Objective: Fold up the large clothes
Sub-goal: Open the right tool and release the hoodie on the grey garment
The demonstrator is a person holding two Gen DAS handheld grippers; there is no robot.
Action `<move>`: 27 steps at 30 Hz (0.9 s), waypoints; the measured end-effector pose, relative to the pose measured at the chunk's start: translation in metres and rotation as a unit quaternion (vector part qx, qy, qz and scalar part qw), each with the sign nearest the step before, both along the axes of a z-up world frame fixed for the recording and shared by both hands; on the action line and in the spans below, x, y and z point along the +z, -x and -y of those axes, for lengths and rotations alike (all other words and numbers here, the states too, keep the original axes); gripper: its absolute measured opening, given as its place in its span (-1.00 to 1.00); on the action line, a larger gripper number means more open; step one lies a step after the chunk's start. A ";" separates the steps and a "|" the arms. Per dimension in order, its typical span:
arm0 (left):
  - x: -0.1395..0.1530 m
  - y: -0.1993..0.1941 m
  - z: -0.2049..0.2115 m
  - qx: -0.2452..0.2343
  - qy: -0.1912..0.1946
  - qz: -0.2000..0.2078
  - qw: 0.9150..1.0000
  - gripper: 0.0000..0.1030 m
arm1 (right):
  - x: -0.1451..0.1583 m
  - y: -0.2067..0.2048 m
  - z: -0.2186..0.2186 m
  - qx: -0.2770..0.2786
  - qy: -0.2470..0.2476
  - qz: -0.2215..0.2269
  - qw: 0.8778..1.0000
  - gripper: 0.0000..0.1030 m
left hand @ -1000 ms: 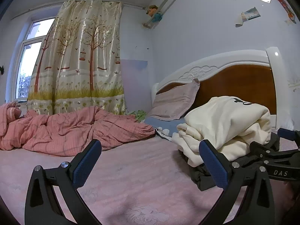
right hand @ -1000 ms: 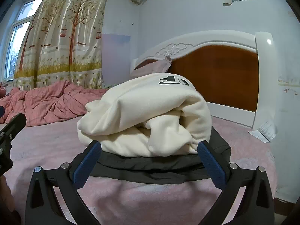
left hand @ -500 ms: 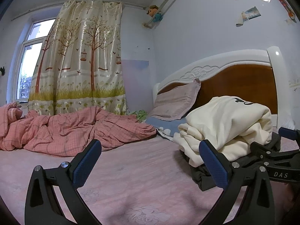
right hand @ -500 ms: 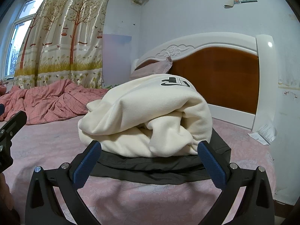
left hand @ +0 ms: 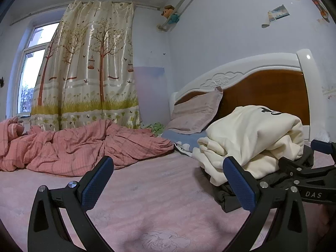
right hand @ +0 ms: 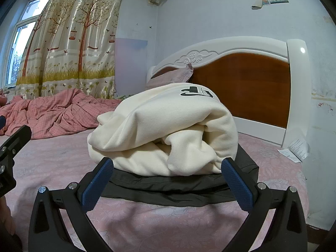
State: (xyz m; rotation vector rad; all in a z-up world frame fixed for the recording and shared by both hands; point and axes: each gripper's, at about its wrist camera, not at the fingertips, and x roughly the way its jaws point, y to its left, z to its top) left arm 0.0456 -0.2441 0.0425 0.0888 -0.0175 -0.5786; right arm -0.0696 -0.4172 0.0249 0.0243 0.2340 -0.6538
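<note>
Both grippers hover low over a pink floral bedsheet (right hand: 63,163), each with its blue-padded jaws spread wide and holding nothing. From the right wrist view, the right gripper (right hand: 166,180) faces a bulky cream fleece sweatshirt with a dark printed logo (right hand: 163,126), loosely bundled at twelve o'clock on top of a flat dark grey garment (right hand: 178,187). From the left wrist view, the left gripper (left hand: 168,182) points at bare sheet, with the bundle off at two o'clock and a rumpled pink checked quilt (left hand: 73,145) at ten o'clock. Judging by the stack, the sweatshirt looks folded but puffy. A good next step would likely be pinching an outer edge rather than the thick middle, and smoothing it flat without dragging the dark garment beneath.
</note>
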 end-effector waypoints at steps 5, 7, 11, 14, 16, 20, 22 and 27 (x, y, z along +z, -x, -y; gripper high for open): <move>-0.002 0.001 0.005 -0.002 -0.012 0.003 1.000 1.00 | 0.000 0.000 0.001 0.000 -0.001 0.000 1.000 1.00; -0.002 0.001 0.005 -0.003 -0.012 0.003 1.000 1.00 | 0.000 0.000 0.001 0.000 -0.001 0.000 1.000 1.00; -0.002 0.001 0.005 -0.003 -0.012 0.003 1.000 1.00 | 0.000 0.000 0.001 0.000 0.000 0.000 1.000 1.00; -0.001 0.001 0.005 -0.004 -0.010 0.004 1.000 1.00 | 0.000 0.000 0.001 0.000 0.000 0.001 1.000 1.00; -0.002 0.000 0.005 -0.003 -0.011 0.004 1.000 1.00 | 0.000 -0.001 0.001 0.001 0.001 0.000 1.000 1.00; -0.002 0.001 0.006 -0.003 -0.011 0.005 1.000 1.00 | 0.000 0.000 0.001 0.000 0.000 0.000 1.000 1.00; -0.002 0.000 0.006 -0.003 -0.012 0.004 1.000 1.00 | 0.000 0.000 0.001 0.000 0.000 0.001 1.000 1.00; -0.003 0.001 0.006 -0.004 -0.012 0.001 1.000 1.00 | 0.000 -0.001 0.001 0.001 0.001 0.000 1.000 1.00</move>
